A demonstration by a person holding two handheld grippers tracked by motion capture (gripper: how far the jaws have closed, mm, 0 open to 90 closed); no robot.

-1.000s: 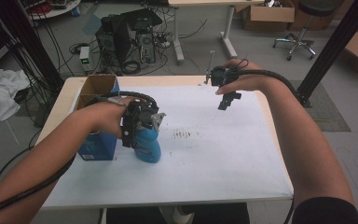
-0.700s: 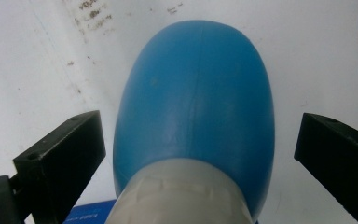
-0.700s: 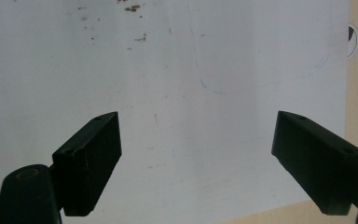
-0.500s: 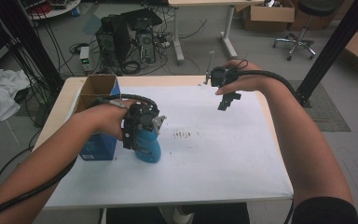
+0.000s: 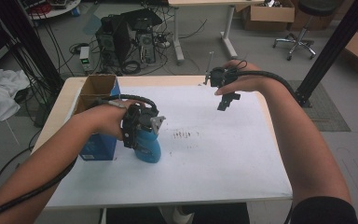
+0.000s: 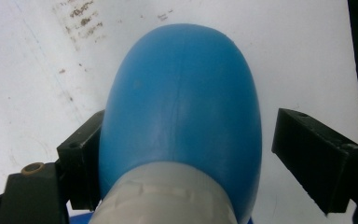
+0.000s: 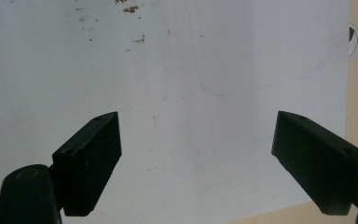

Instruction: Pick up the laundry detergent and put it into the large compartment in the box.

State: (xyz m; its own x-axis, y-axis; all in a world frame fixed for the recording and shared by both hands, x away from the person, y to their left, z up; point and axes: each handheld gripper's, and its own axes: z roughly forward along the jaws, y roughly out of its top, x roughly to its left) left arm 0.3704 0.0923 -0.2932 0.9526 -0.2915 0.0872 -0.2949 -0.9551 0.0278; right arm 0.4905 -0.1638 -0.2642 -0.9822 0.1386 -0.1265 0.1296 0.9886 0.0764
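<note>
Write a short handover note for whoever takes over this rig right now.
Left gripper: jaws have just been closing around the blue bottle; one pad touches it, the other shows a gap.
Right gripper: open, empty, above the white table.
The bottle sits beside the open cardboard box.
Done: bottle straddled.
Left: finish the grip, then probably lift.

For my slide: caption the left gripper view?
Left gripper fingers closing around a blue bottle, one side not yet touching.

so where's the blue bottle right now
In the high view the blue bottle stands on the left part of the white table, just right of the cardboard box, between the jaws of the left gripper.
</note>
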